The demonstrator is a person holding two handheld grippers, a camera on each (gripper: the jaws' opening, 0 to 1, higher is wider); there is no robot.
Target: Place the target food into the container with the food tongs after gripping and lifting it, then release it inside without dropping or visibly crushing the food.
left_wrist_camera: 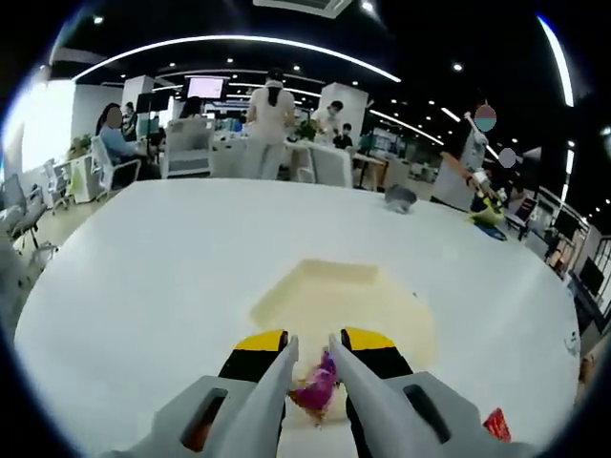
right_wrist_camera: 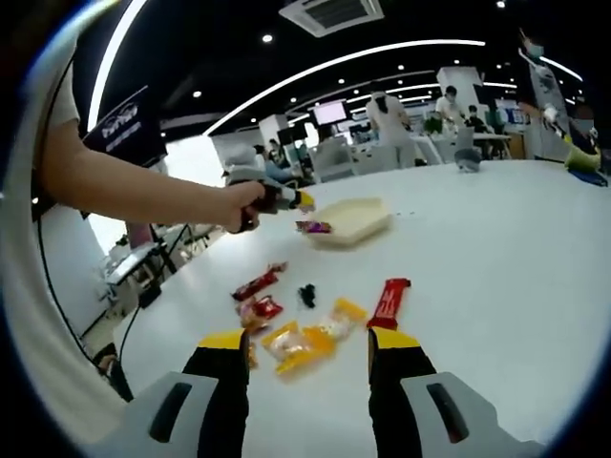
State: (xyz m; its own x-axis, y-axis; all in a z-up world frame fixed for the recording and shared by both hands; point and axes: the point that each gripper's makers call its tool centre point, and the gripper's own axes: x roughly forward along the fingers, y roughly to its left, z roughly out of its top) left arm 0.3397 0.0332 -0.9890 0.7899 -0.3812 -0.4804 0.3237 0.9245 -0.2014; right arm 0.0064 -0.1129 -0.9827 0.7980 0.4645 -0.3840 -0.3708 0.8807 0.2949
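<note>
In the left gripper view, the left gripper (left_wrist_camera: pixel 313 367) is clenched on a purple-wrapped candy (left_wrist_camera: pixel 317 385) pinched between its yellow-tipped jaws, raised just short of the near edge of the shallow cream tray (left_wrist_camera: pixel 329 301). Past the tray the white table (left_wrist_camera: pixel 172 258) runs bare to its far curved edge, with chairs and people beyond. In the right gripper view, the right gripper (right_wrist_camera: pixel 307 355) stands released, jaws wide apart above a yellow snack packet (right_wrist_camera: pixel 305 343). Just beyond lie a red bar (right_wrist_camera: pixel 389 299), a small black piece (right_wrist_camera: pixel 306 295) and two red wrappers (right_wrist_camera: pixel 258 296), spread loosely with bare table to the right. Farther off, the person's arm (right_wrist_camera: pixel 134 191) reaches in from the left, holding the candy at the tray's left rim.
</note>
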